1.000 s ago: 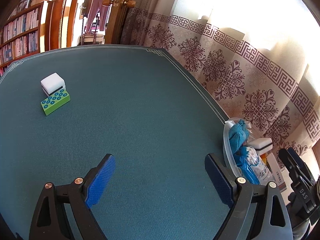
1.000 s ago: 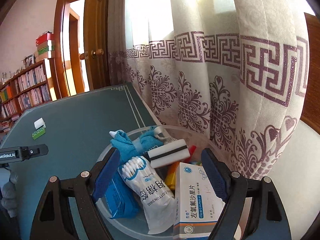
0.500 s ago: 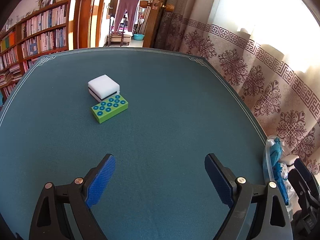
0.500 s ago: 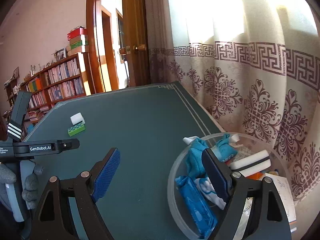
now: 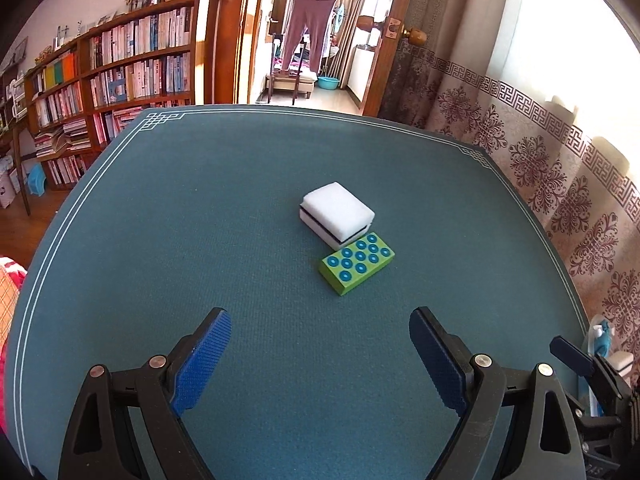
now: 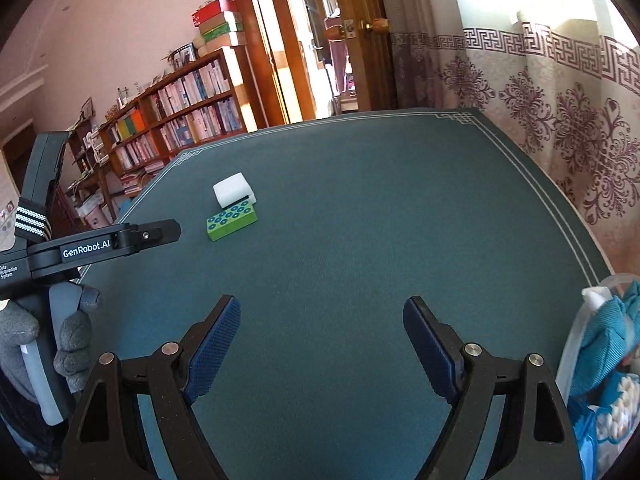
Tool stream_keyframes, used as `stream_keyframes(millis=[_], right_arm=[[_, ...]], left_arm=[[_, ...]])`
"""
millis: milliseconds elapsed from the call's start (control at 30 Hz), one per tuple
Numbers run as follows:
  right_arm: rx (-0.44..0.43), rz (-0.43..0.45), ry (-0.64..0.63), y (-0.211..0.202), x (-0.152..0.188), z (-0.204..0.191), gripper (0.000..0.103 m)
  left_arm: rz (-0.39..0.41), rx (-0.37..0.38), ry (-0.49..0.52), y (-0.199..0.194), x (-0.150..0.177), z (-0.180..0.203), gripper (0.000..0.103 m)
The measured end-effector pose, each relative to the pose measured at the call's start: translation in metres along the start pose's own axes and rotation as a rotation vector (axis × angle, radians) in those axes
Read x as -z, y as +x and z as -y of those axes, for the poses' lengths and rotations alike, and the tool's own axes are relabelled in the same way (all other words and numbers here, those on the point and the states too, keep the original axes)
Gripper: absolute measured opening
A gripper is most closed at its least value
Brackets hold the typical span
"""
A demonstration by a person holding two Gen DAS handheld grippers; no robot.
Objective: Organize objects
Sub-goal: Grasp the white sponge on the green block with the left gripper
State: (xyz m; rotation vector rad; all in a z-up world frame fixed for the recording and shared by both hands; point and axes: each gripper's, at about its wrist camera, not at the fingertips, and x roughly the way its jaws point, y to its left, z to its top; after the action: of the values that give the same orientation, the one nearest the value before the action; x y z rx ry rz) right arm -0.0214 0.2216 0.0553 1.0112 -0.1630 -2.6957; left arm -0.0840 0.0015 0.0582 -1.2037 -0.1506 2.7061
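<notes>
- Both views have swung away from the clear tub [image 6: 576, 344] at the right edge toward the middle of the tabletop [image 5: 200, 240]; a second ago the right tool hung over the tub's contents, and now only bare green cloth lies below it.
- Nearest, the left tool [image 5: 320, 356] has its blue pads standing wide apart with nothing between them; the right tool [image 6: 322, 344] is likewise spread and empty.
- A gloved hand [image 6: 60, 340] grips the left tool's handle at the left of the right view.
- Farther out lie the green block [image 5: 356, 268] and, touching its far side, the white sponge [image 5: 338, 214], both flat on the tabletop and well apart from the tub.
- The block looks hard, light plastic with studs on top; pinching its two long sides should hold firmly.
- The sponge looks soft and very light, so it will squash; a gentle squeeze across its short sides seems best.
</notes>
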Motion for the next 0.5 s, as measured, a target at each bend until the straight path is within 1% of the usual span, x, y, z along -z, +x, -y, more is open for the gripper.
stream_keyframes(millis=[167, 367, 500], right_arm=[[-0.049, -0.034, -0.042, 0.040, -0.018, -0.024, 0.085], [-0.097, -0.065, -0.119, 0.083, -0.034, -0.055, 0.085], [-0.104, -0.096, -0.171, 0.109, -0.043, -0.071, 0.085]], left_arm=[[-0.001, -0.034, -0.004, 0.005, -0.005, -0.019, 0.093], [0.012, -0.109, 0.011, 0.009, -0.009, -0.037, 0.093], [0.010, -0.122, -0.011, 0.013, -0.009, -0.051, 0.093]])
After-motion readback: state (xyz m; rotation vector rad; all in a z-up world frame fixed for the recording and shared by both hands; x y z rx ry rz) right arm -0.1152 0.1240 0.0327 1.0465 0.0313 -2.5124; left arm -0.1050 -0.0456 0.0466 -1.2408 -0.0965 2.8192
